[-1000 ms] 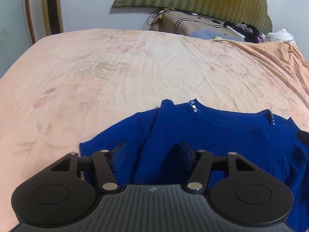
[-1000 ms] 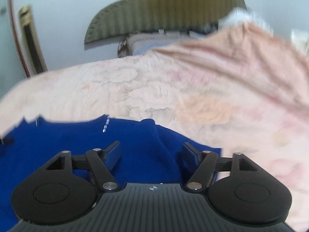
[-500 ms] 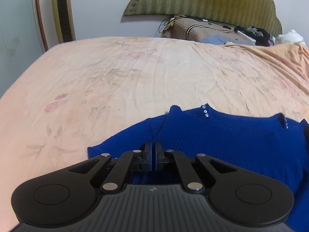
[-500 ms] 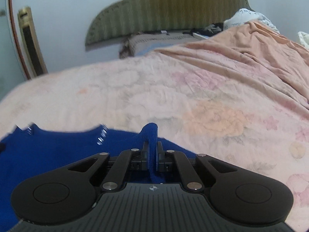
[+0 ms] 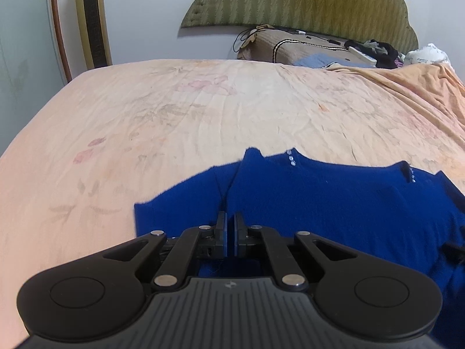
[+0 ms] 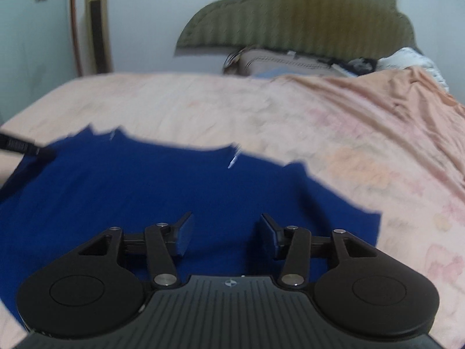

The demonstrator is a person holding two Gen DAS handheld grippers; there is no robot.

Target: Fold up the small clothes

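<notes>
A small blue knit sweater [image 5: 334, 197] lies on the peach floral bed sheet [image 5: 174, 116], with small shiny beads near its far edge. My left gripper [image 5: 229, 234] is shut on a pinch of the blue sweater near its left sleeve. In the right wrist view the sweater [image 6: 130, 192] spreads flat under my right gripper [image 6: 225, 232], which is open and empty just above the cloth. The right sleeve [image 6: 334, 212] lies flat to the right of it. The right wrist view is blurred.
A green padded headboard [image 5: 305, 0] and a brown pillow [image 5: 296, 49] with dark clutter stand at the far end. A crumpled orange blanket [image 5: 421, 93] covers the right side. A tall gold-framed unit [image 5: 91, 20] stands by the wall at left.
Both grippers shut on the sweater half a second ago. The left stays shut on it and has lifted a little. The right has opened, let go of the cloth, and moved.
</notes>
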